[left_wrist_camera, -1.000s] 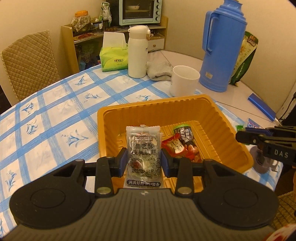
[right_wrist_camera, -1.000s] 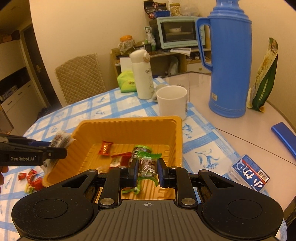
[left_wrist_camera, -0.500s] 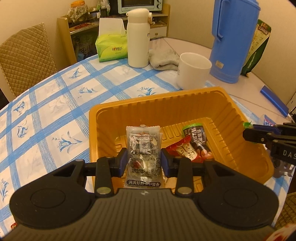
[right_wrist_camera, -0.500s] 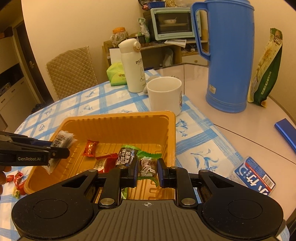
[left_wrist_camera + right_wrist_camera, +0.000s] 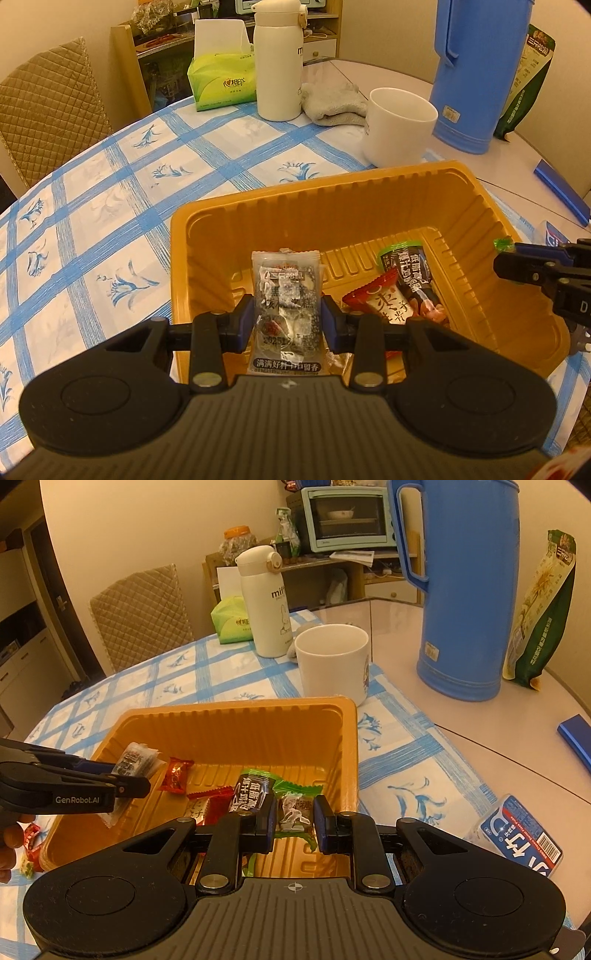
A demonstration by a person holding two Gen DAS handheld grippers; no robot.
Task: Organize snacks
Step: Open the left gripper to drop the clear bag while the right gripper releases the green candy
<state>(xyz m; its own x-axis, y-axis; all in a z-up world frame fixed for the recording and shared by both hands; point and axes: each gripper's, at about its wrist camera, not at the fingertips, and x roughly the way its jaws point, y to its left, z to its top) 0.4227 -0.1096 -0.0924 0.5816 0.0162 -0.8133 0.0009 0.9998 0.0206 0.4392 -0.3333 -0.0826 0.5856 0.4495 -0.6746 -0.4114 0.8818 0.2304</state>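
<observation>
An orange plastic tray (image 5: 332, 206) (image 5: 236, 731) sits on the blue-checked tablecloth. My left gripper (image 5: 287, 321) is shut on a clear black-and-white snack packet (image 5: 286, 295), held over the tray's near left side; it also shows in the right wrist view (image 5: 135, 762). My right gripper (image 5: 294, 821) is shut on a green-wrapped candy (image 5: 295, 805), held over the tray's right edge. Inside the tray lie a red packet (image 5: 384, 302), a dark packet with green end (image 5: 410, 269) and a small red candy (image 5: 176, 775).
A white mug (image 5: 332, 661), white flask (image 5: 264, 602), blue thermos jug (image 5: 465, 590), green tissue pack (image 5: 221, 81) and grey cloth (image 5: 332, 103) stand behind the tray. A blue-white packet (image 5: 517, 834) and loose candies (image 5: 29, 845) lie beside it.
Both grippers have moved forward and lower over the tray, each still holding its snack. The tray contents have not moved.
</observation>
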